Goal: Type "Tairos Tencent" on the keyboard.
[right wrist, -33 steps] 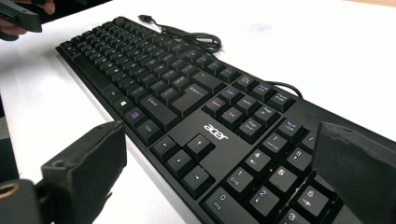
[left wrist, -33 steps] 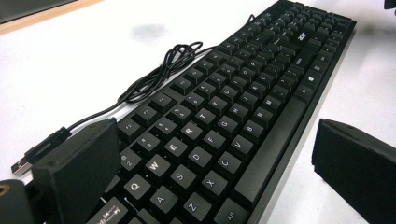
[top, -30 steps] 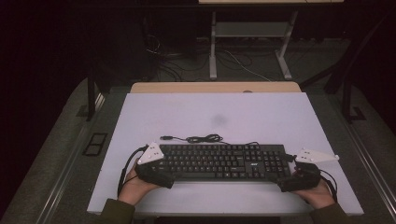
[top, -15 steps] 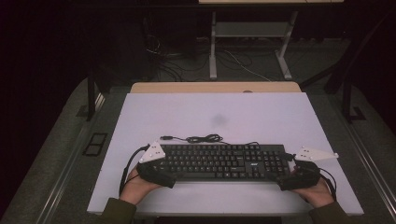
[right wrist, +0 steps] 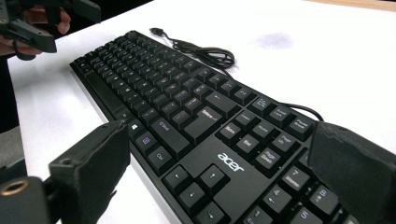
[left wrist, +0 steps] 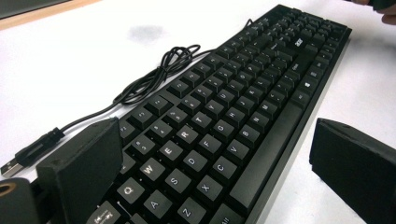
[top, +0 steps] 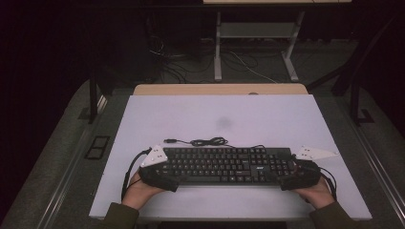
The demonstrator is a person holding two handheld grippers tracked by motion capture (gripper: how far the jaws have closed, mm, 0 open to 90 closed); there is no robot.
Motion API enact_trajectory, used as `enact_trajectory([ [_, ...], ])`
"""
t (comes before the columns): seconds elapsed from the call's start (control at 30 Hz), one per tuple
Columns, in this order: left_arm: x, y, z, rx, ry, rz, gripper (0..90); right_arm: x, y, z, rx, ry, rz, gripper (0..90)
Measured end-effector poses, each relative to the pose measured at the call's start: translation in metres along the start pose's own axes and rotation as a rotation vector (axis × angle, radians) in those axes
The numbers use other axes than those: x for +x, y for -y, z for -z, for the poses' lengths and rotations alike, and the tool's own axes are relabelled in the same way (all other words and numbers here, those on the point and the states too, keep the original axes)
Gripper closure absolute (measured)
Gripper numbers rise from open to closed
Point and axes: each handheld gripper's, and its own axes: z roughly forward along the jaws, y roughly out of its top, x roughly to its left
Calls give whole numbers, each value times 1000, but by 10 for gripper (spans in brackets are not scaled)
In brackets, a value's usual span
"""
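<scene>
At about seven o'clock on the white table [top: 143,119], the left gripper [top: 162,175] sits at the left end of the black keyboard [top: 224,164], held by the person's left hand [top: 138,191]. In the left gripper view its jaws stand wide apart and straddle that end of the board: one jaw is over the keys near the Q, the other hangs off the front edge, above the table and not touching it. The keyboard [left wrist: 224,121] lies flat at roughly six o'clock, near the table's front edge, its long side running nine to three. Its cable [top: 207,141] coils loosely just behind it at twelve o'clock, with the USB plug [left wrist: 11,165] resting on the table. At five o'clock the right gripper [top: 298,179], in the person's right hand [top: 317,193], meets the keyboard's right end; its jaws are likewise spread wide either side of the board [right wrist: 205,130], gripping nothing.
</scene>
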Motion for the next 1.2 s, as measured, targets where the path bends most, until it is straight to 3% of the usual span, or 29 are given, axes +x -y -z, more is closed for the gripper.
enact_trajectory([
  [0.4,1,2,5,-11,-12,7,15,6,-11,-14,-18,-48,13,55],
  [1.2,0,1,-2,-13,4,8,16,21,-22,-49,10,-112,50,68],
])
